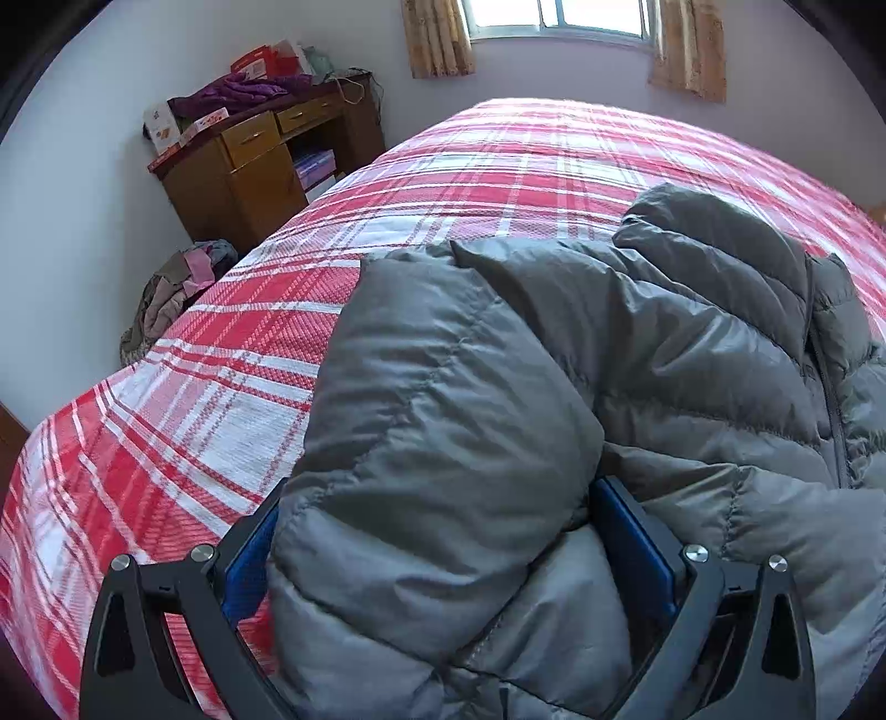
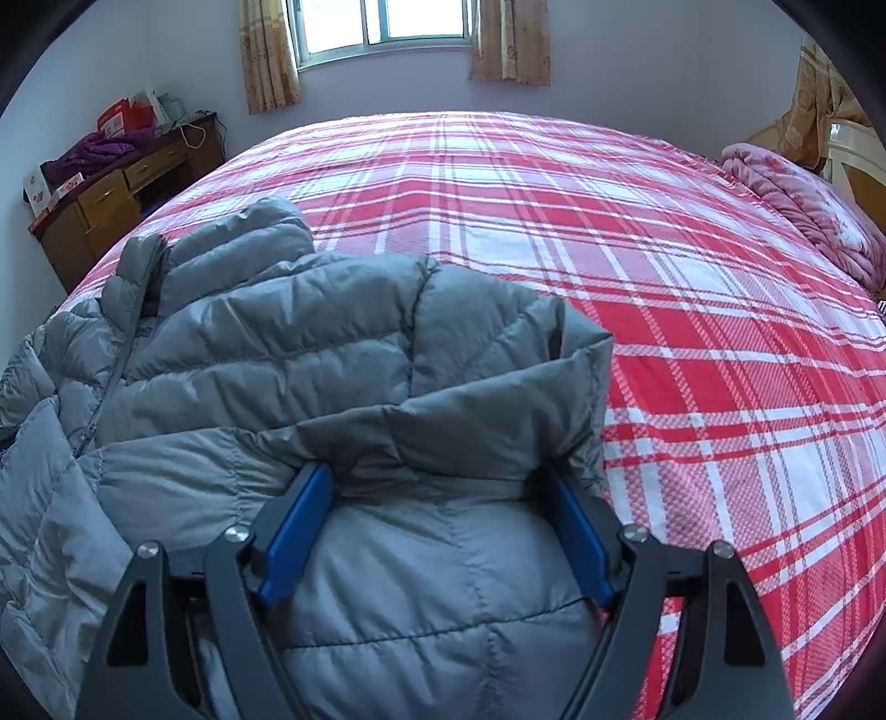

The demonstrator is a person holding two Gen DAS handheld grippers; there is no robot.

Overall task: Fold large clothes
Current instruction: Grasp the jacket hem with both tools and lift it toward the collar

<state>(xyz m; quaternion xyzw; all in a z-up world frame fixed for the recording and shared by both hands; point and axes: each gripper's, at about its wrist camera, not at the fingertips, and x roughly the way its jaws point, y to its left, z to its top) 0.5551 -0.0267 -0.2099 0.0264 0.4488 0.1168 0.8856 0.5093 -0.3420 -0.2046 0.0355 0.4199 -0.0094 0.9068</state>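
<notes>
Your left hand-held gripper (image 1: 443, 554) and right hand-held gripper (image 2: 437, 531), both wide-jawed, straddle folds of the grey puffer jacket (image 2: 332, 343) on the plaid bed (image 2: 692, 332); grip unclear.

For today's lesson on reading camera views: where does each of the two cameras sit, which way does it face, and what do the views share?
Left wrist: on the left gripper, looking down along its fingers at the grey puffer jacket bulging between its blue pads.
Right wrist: on the right gripper, facing likewise; jacket lies between its wide-set blue pads.
Shared: jacket, red plaid bed, window, wooden desk.
</notes>
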